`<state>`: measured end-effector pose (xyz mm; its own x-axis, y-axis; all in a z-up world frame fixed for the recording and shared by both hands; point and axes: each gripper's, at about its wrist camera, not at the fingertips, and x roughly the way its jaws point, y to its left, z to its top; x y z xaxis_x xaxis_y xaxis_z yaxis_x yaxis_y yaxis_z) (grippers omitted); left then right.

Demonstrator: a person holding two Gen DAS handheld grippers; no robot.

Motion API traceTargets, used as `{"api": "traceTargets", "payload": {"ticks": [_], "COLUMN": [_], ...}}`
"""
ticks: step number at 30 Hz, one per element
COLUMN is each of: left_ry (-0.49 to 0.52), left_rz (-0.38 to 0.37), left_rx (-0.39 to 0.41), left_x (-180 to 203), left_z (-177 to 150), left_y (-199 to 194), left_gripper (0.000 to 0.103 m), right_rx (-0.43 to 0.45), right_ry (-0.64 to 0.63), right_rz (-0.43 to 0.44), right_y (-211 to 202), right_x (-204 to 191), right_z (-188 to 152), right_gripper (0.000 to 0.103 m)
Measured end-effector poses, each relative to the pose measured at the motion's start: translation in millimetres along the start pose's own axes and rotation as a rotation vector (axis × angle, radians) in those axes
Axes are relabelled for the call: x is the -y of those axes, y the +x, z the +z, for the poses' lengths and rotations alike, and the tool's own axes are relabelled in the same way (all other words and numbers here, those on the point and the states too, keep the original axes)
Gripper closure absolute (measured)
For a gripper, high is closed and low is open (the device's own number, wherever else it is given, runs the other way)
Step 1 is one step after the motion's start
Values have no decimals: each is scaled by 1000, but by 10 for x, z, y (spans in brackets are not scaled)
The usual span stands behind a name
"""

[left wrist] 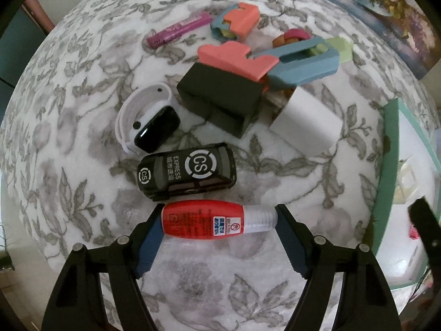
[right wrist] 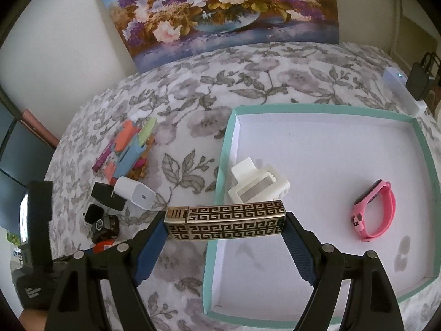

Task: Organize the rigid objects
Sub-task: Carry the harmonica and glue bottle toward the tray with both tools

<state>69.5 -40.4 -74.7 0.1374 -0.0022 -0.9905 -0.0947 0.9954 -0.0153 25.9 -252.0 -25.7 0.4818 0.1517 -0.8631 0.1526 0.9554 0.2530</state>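
Overhead, a grey-and-white floral cloth (right wrist: 248, 82) covers the whole surface, running to a pale wall at twelve o'clock where an unframed canvas painting of flowers in a blue bowl (right wrist: 217, 8) leans. At three o'clock on the cloth lies a shallow white cardboard tray with a mint-green rim (right wrist: 220, 165), holding a white plastic claw clip (right wrist: 259, 186) at its nine o'clock side and a pink silicone wristband (right wrist: 377, 211) towards three o'clock. Left of the tray a loose cluster sits on the cloth: coral-and-blue plastic clips (left wrist: 264, 60), a black charger block (left wrist: 220, 99) touching a white charger cube (left wrist: 308, 118), a white-strapped smartwatch (left wrist: 148, 121), a black toy van marked CS (left wrist: 187, 173) and a purple lighter (left wrist: 179, 29).

The right gripper (right wrist: 224, 223) clamps a gold key-patterned rectangular lighter (right wrist: 224, 223) by its ends, above the tray's nine o'clock rim. The left gripper (left wrist: 219, 222) has its pads at both ends of a red-labelled clear-capped small bottle (left wrist: 219, 222) lying at six o'clock below the van; whether they press it I cannot tell.
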Motion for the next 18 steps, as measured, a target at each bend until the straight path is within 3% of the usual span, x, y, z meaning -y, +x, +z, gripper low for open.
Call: {"api": "traceTargets", "payload": {"ticks": [10,18], "left_ry": [70,162], "left_rz": [-63,-79], "left_rx": [160,228], "left_x": [223,578], "left_z": [1,-134], "left_y": [-612,-846], "left_gripper": [24,24], "right_rx": [45,28], "right_ry": [54,105], "right_rz": [6,-90], "right_y": [-150,-203], "right_x": [135,433], "right_z": [37,33], "right_gripper": [19,19]}}
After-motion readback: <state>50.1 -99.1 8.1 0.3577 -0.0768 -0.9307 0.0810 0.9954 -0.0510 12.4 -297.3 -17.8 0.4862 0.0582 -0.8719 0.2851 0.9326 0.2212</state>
